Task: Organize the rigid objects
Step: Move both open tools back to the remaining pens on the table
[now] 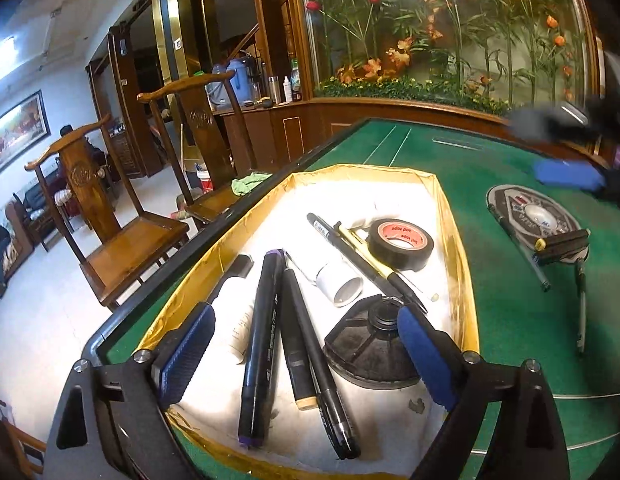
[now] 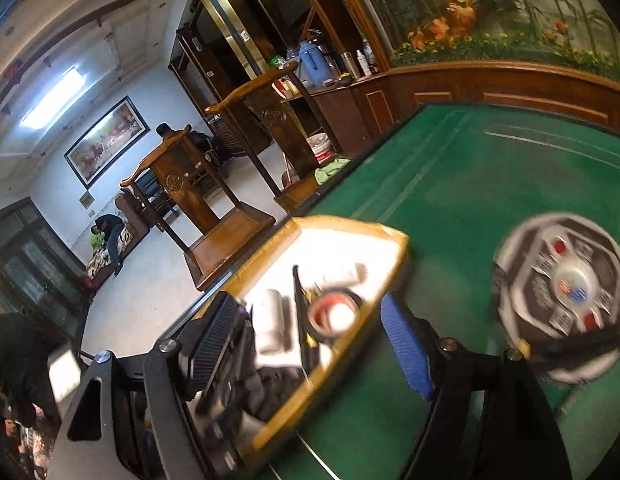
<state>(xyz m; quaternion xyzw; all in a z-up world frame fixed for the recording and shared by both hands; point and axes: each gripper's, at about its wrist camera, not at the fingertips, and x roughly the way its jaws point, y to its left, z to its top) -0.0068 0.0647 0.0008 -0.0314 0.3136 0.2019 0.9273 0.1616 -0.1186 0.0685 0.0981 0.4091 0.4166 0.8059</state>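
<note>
My left claw (image 1: pixel 305 344) gapes wide, empty, over markers (image 1: pixel 258 350) in the gold-rimmed box (image 1: pixel 458 248); right claw (image 2: pixel 310 348) open, holding nothing.

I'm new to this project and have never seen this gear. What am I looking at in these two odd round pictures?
There is no robot: a person carries a two-fingered hand-held gripper in each hand, each with a wide-angle camera looking along its fingers. One picture is from the left gripper, over a gold-edged tray of markers, a black tape roll and a white tube. The other, blurred, is from the right gripper, between the tray and a round disc on the green table. Both sets of jaws are open and hold nothing.
</note>
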